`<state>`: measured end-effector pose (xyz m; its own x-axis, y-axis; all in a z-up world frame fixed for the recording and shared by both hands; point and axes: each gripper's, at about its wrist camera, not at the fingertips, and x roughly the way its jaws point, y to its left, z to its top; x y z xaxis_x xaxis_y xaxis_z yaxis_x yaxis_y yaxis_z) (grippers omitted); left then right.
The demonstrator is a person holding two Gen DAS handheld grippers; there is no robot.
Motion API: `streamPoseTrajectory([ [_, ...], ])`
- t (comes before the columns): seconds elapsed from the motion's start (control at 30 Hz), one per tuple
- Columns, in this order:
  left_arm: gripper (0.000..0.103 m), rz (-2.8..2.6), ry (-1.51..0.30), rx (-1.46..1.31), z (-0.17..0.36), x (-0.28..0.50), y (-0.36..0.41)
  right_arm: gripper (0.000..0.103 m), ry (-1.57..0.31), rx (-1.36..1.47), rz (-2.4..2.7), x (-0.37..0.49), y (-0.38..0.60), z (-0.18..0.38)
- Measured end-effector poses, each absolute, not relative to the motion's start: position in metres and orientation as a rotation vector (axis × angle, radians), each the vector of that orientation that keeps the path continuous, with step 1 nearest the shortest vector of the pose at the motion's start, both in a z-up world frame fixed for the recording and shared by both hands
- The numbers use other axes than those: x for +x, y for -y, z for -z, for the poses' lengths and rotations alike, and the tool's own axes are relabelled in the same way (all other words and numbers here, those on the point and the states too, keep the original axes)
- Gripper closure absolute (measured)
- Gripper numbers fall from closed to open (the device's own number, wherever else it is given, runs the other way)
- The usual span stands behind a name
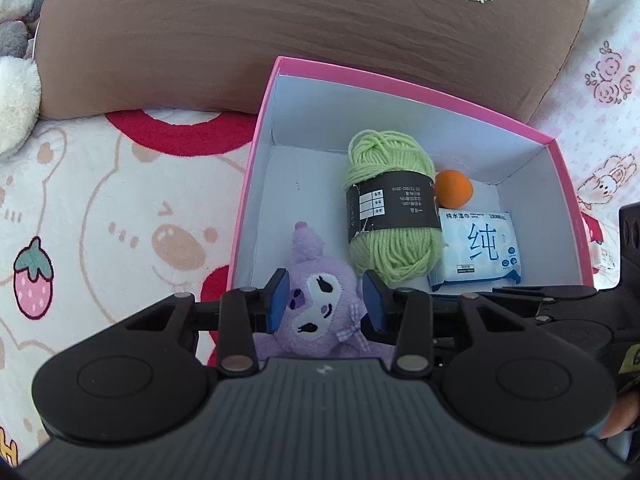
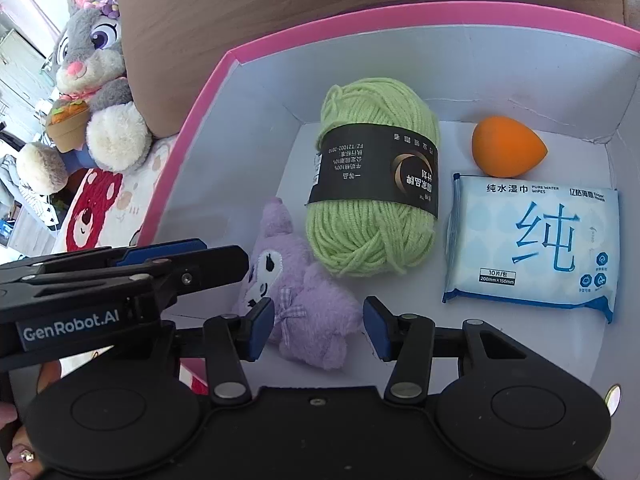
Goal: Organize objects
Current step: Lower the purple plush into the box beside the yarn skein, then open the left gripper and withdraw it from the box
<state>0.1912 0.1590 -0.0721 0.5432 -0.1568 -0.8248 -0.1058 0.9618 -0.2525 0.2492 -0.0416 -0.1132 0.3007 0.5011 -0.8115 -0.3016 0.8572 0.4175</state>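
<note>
A pink box (image 1: 400,88) with white inner walls (image 2: 360,20) holds a green yarn skein (image 1: 392,216) (image 2: 376,184), an orange egg-shaped sponge (image 1: 454,189) (image 2: 506,146) and a blue pack of wet wipes (image 1: 476,248) (image 2: 536,240). A small purple plush (image 1: 320,308) (image 2: 312,304) lies at the box's near left corner. My left gripper (image 1: 326,302) is shut on the plush's head; in the right wrist view it (image 2: 228,256) reaches in from the left. My right gripper (image 2: 318,328) straddles the plush's body, jaws open, the right pad just clear of it.
A brown pillow (image 1: 280,20) lies behind the box. A grey rabbit plush (image 2: 92,60) sits at the far left. The box rests on a bear-and-strawberry print cover (image 1: 100,200). A person's fingers (image 2: 16,456) show at the lower left.
</note>
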Motion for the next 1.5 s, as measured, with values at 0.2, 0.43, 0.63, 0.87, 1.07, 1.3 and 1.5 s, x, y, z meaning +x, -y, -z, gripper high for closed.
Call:
streamPoseTrajectory([
  [0.2, 0.063, 0.035, -0.983, -0.298, 0.069, 0.185, -0.163, 0.048, -1.062, 0.136, -0.517, 0.235, 0.044, 0.092],
  [0.43, 0.063, 0.049, -0.961, -0.278, 0.051, 0.169, -0.158, 0.048, -0.926, 0.027, -0.541, 0.203, 0.052, 0.056],
  [0.63, 0.061, 0.050, -0.975, -0.272, 0.038, 0.152, -0.153, 0.048, -0.863, -0.007, -0.556, 0.176, 0.055, 0.038],
  [0.87, 0.048, 0.069, -0.973, -0.230, 0.018, 0.131, -0.142, 0.048, -0.836, -0.019, -0.557, 0.147, 0.061, 0.023],
  [1.07, 0.037, 0.084, -0.961, -0.168, -0.005, 0.113, -0.131, 0.048, -0.823, -0.036, -0.546, 0.130, 0.071, 0.001],
  [1.3, 0.026, 0.091, -0.967, -0.200, -0.038, 0.091, -0.124, 0.044, -0.821, -0.078, -0.567, 0.106, 0.077, -0.027],
  [1.5, 0.018, 0.080, -0.968, -0.160, -0.060, 0.076, -0.115, 0.040, -0.828, -0.096, -0.579, 0.088, 0.079, -0.042],
])
